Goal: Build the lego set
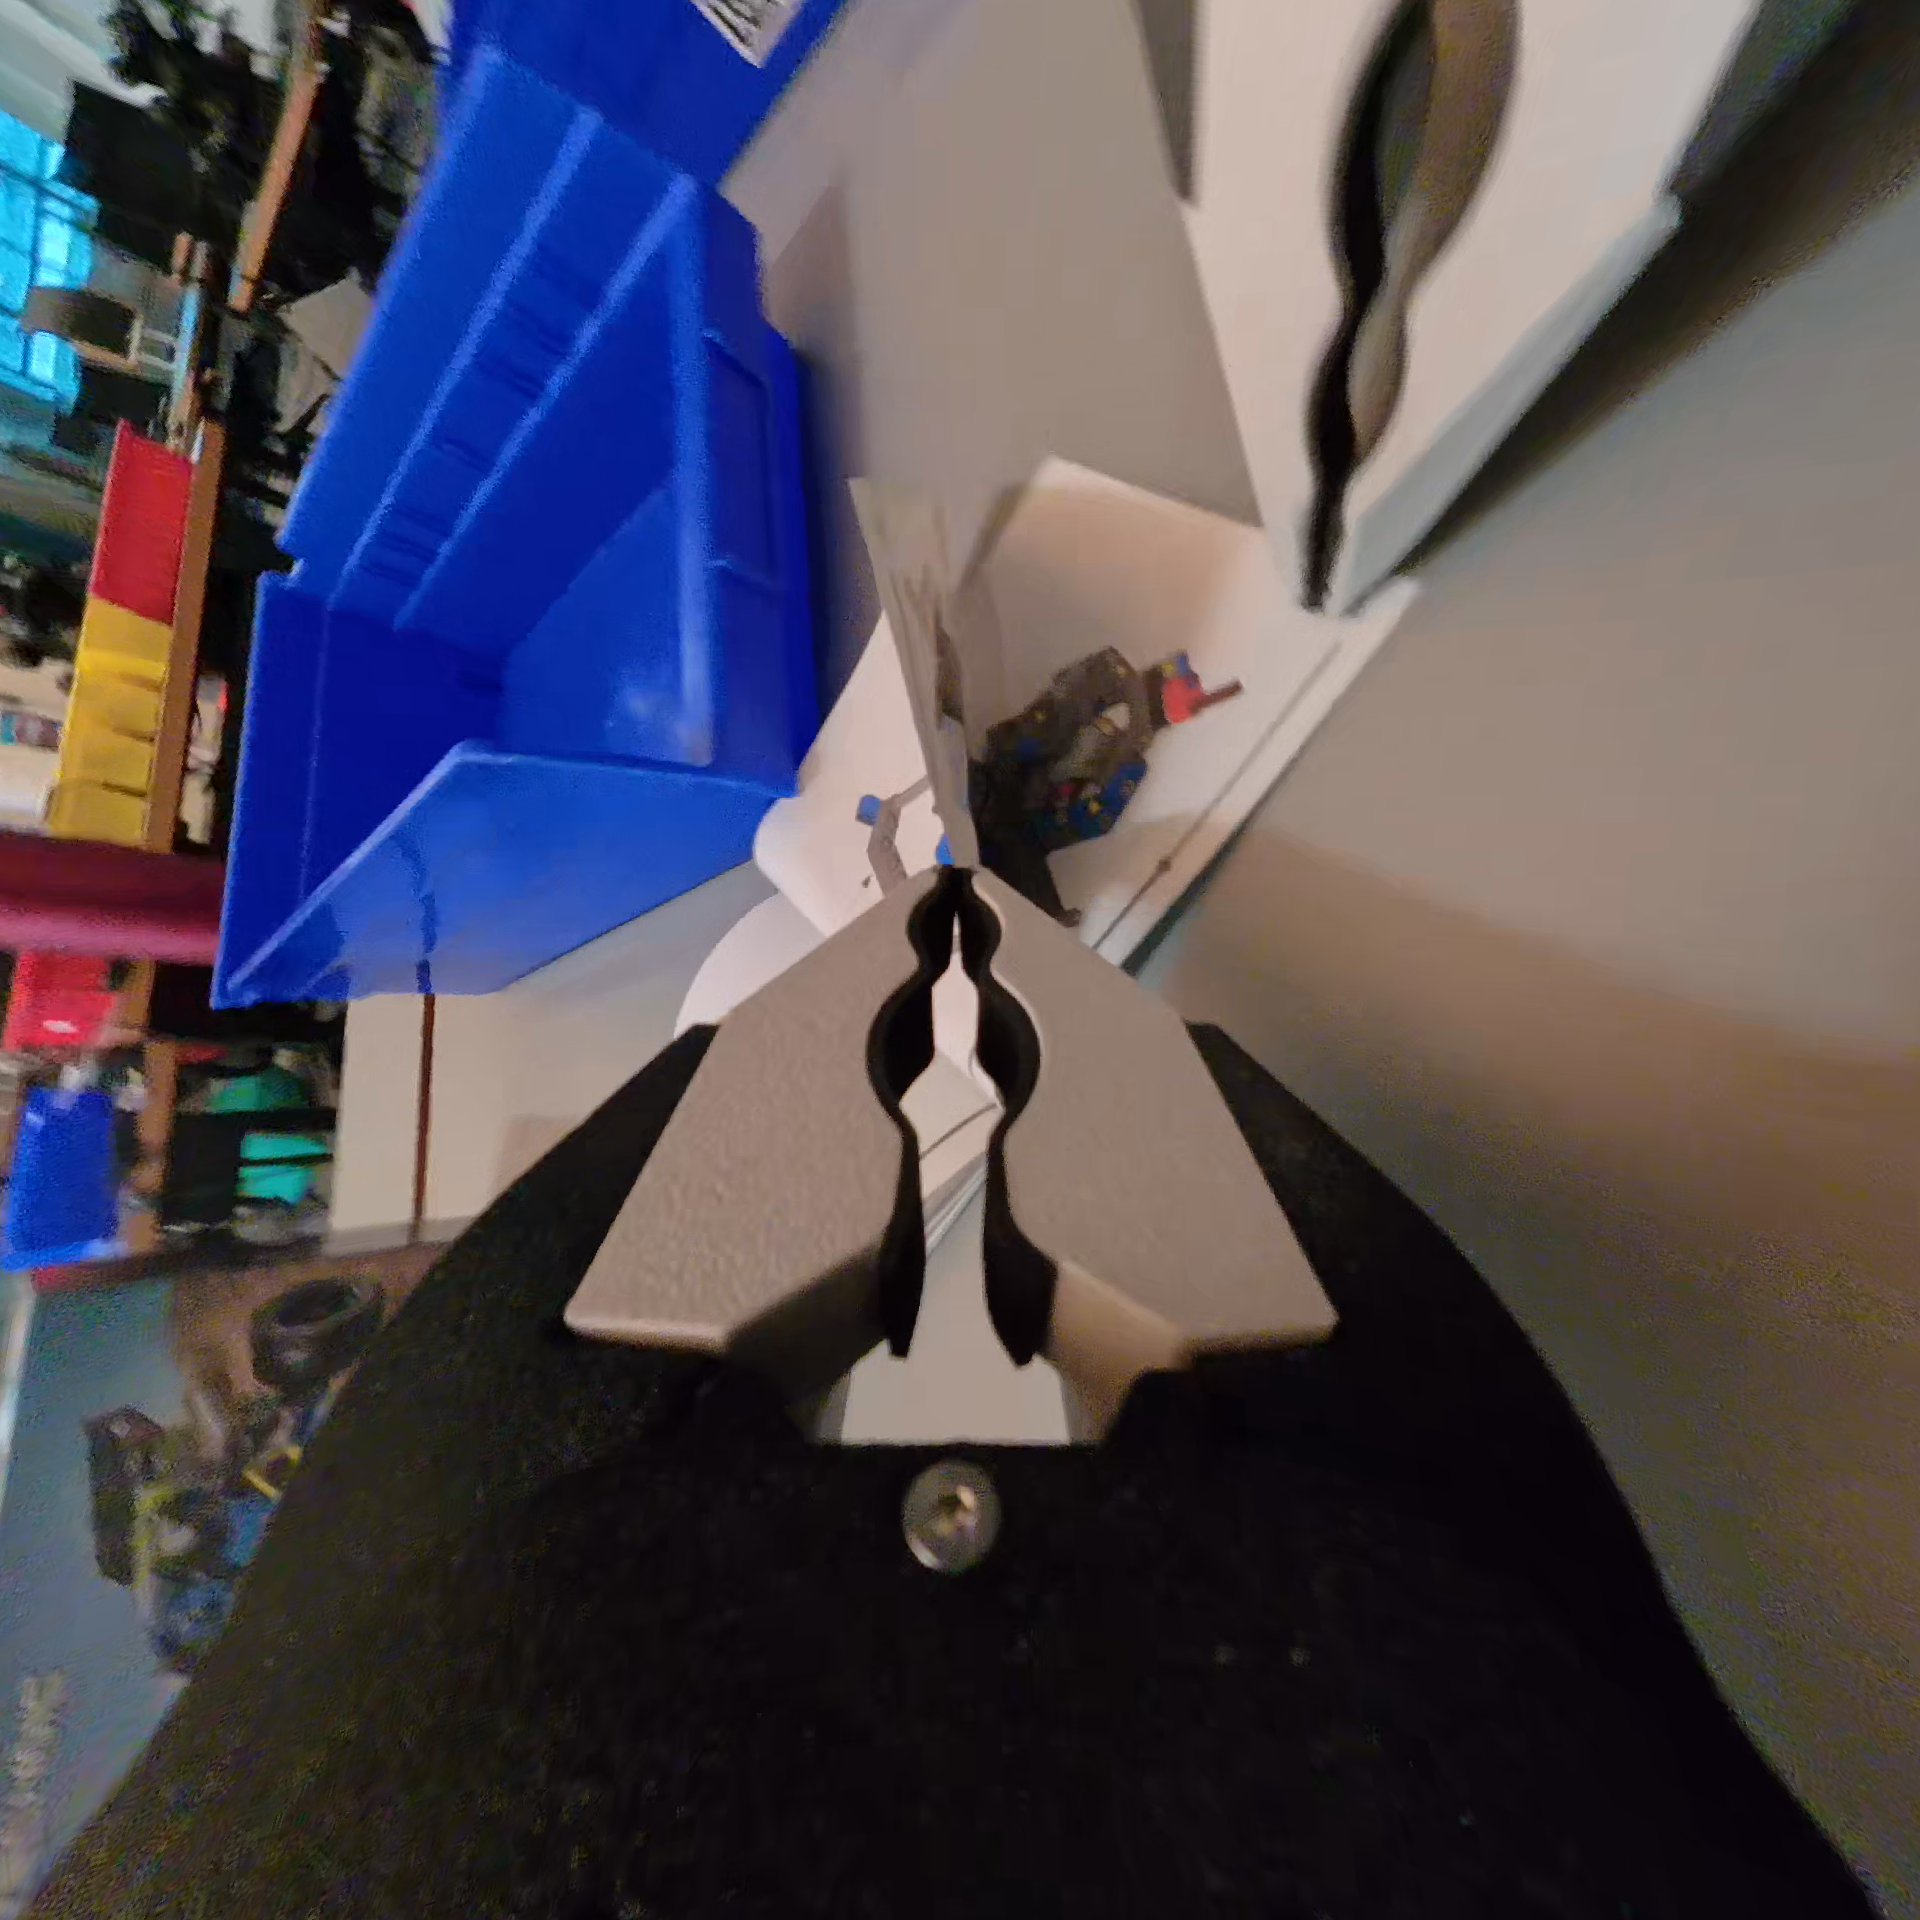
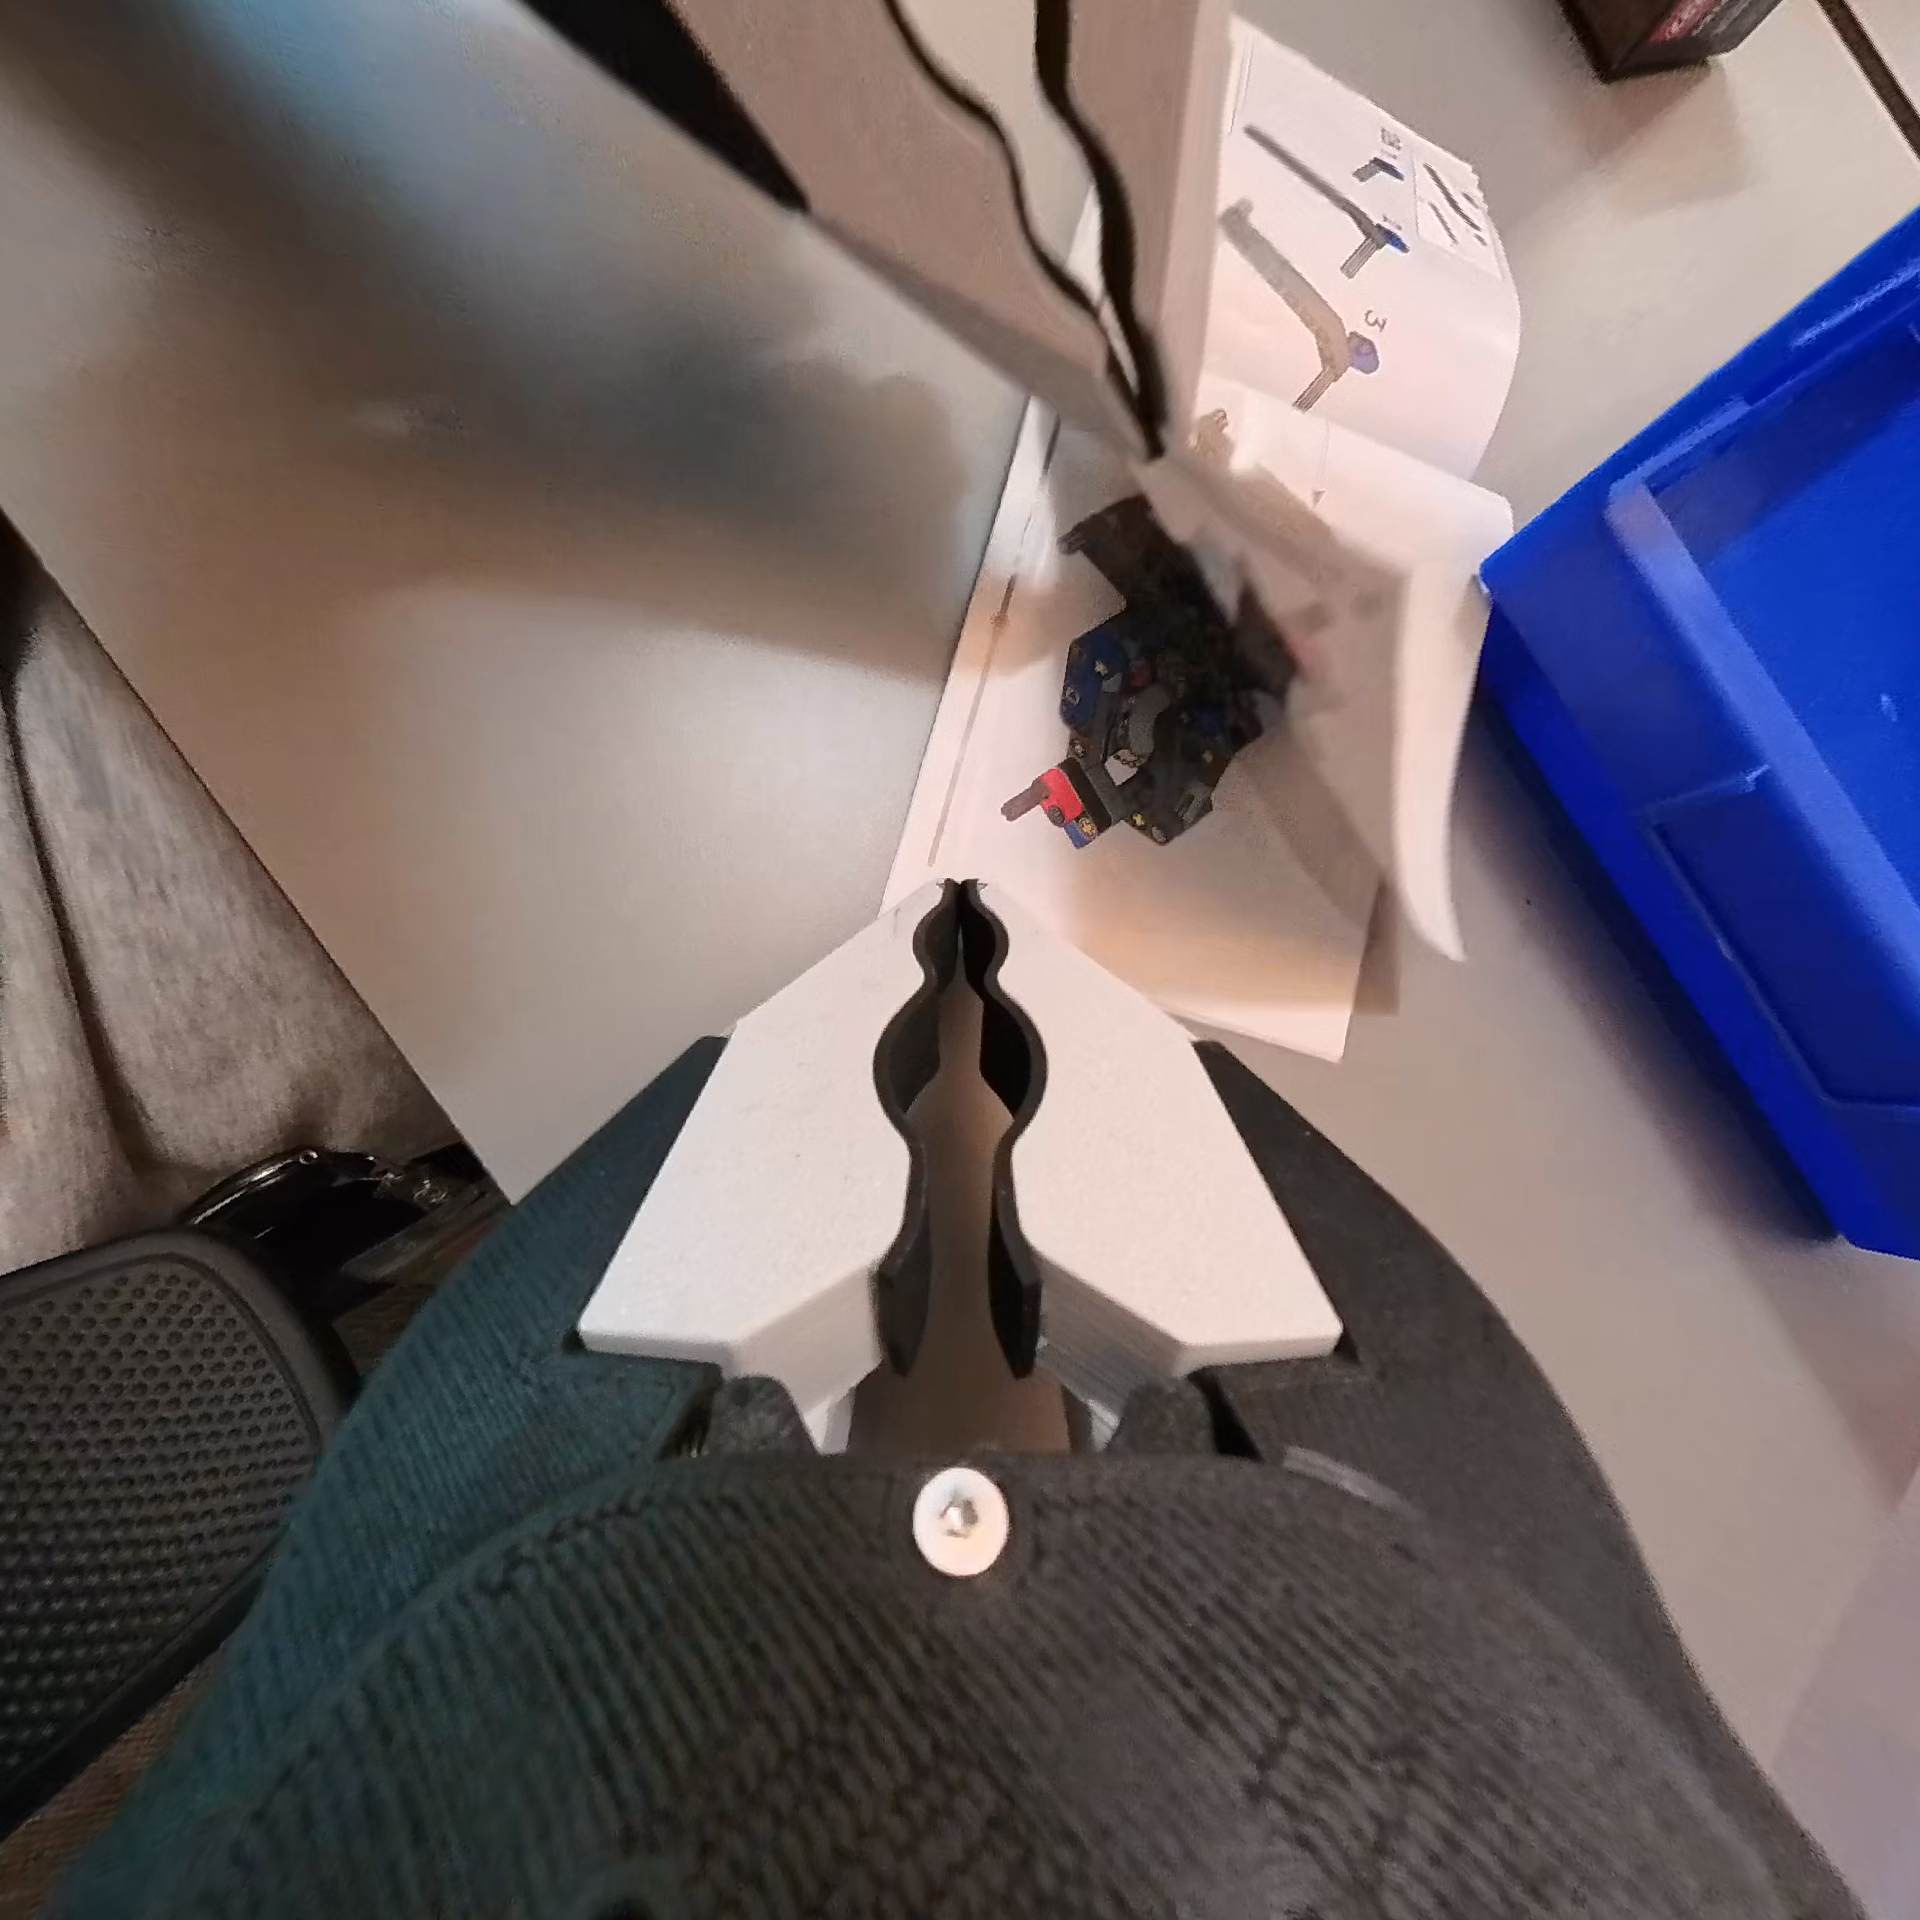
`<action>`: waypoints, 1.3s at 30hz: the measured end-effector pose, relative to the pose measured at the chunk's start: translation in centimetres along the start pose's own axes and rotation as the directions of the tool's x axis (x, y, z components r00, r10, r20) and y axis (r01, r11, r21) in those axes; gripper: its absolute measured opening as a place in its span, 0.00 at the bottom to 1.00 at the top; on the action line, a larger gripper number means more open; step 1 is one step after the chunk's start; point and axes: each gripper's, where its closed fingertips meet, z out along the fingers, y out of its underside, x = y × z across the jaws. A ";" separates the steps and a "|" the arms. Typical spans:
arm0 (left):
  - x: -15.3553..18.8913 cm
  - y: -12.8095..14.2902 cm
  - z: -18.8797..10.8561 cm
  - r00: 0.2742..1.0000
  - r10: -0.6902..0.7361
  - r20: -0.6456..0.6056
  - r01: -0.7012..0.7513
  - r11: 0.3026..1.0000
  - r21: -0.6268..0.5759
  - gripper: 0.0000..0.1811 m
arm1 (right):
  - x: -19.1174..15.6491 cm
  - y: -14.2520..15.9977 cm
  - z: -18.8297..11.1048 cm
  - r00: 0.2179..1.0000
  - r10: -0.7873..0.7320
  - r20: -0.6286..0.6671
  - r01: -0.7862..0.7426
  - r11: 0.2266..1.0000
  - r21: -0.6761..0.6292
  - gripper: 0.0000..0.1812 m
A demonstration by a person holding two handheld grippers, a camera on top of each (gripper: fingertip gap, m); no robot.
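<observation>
My left gripper (image 1: 951,878) is shut on a white page (image 1: 925,644) of the instruction booklet and holds it lifted off the stack. In the right wrist view the left gripper (image 2: 1143,442) comes in from the top, and the pinched page (image 2: 1299,540) curls up, blurred. On the open page below is a dark Lego assembly (image 2: 1153,707) with red and blue parts; it also shows in the left wrist view (image 1: 1081,738). My right gripper (image 2: 961,885) is shut, with nothing visible between its fingertips, at the booklet's near corner. It also shows in the left wrist view (image 1: 1320,592).
A blue bin (image 2: 1766,779) stands right of the booklet and also shows in the left wrist view (image 1: 540,623). The pale table (image 2: 520,520) stretches left. A black chair (image 2: 135,1403) is below its edge. A blurred dark model (image 1: 156,1507) lies at lower left. My right tips are about 40 centimeters from the blurred dark model (image 1: 156,1507), my left tips only 30 centimeters.
</observation>
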 end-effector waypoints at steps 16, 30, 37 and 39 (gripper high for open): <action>-4.0 9.9 -4.3 0.595 -0.778 0.204 0.782 0.619 0.079 0.00 | 0.9 -3.4 3.6 0.995 -0.059 -0.083 0.054 0.997 -0.059 0.00; -3.9 5.7 -4.6 0.826 -0.493 0.272 0.498 0.865 0.055 0.00 | 1.9 -0.5 -0.4 0.993 -0.061 -0.104 0.052 0.995 -0.089 0.00; -1.4 8.7 -0.2 0.881 -0.435 0.185 0.466 0.864 -0.191 0.00 | 0.7 -1.2 1.2 0.995 -0.059 -0.084 0.052 0.995 -0.081 0.00; -0.7 9.0 -0.1 0.884 -0.434 0.176 0.465 0.859 -0.214 0.00 | 1.4 -0.6 1.0 0.992 -0.060 -0.109 0.048 0.993 -0.107 0.00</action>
